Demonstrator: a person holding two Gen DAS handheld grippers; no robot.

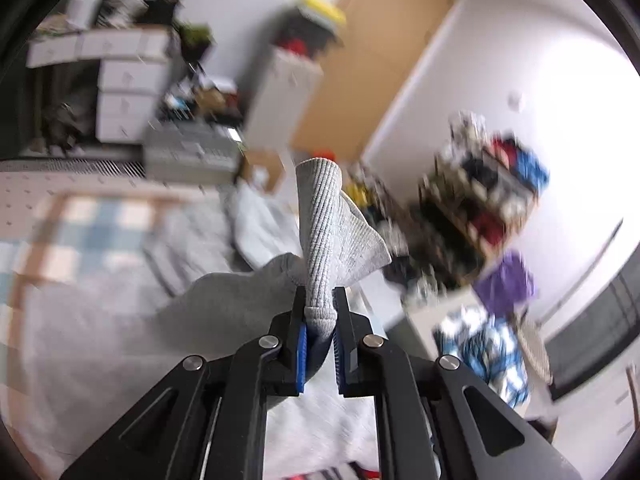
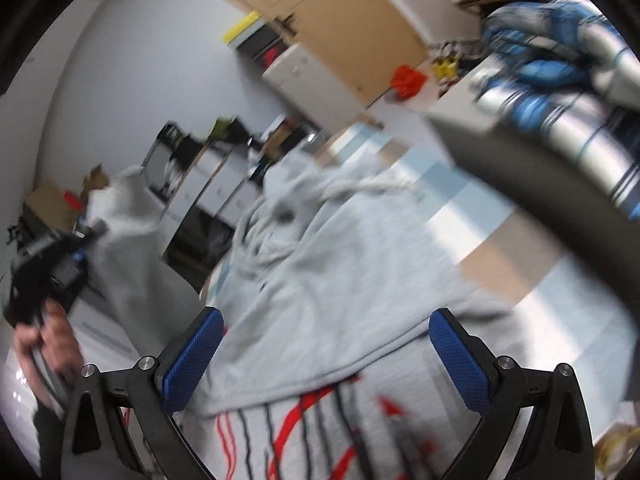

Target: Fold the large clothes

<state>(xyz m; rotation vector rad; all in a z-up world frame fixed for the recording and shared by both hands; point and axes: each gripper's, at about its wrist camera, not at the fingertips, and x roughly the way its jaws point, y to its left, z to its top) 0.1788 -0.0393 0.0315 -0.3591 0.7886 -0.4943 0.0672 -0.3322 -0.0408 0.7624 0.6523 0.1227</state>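
Clenched on a ribbed grey cuff (image 1: 320, 240), the left gripper (image 1: 319, 304) had its blue pads (image 1: 301, 356) pressed close on either side of the knit, and the cuff stood up out of the jaws at the centre of the left wrist view. Spread wide with nothing between them, the right gripper (image 2: 326, 344) and its pads (image 2: 192, 356) hung released above the garment at the bottom of the right wrist view.

Outward from both, the grey sweatshirt (image 2: 340, 264) lay rumpled across a checked blanket (image 2: 472, 216) on the bed, filling the middle of that frame, with a red and black printed cloth (image 2: 320, 432) under its lower edge.

Both pictures were smeared by motion. With only the cuff gripped, a fast sweep could probably drag the whole body askew or pull the knit free of the pads.

Only the right wrist view showed the person's hand (image 2: 48, 336) at lower left and the sleeve (image 2: 128, 224) rising from the bed to that gripper. Only the left view showed the pinch itself.
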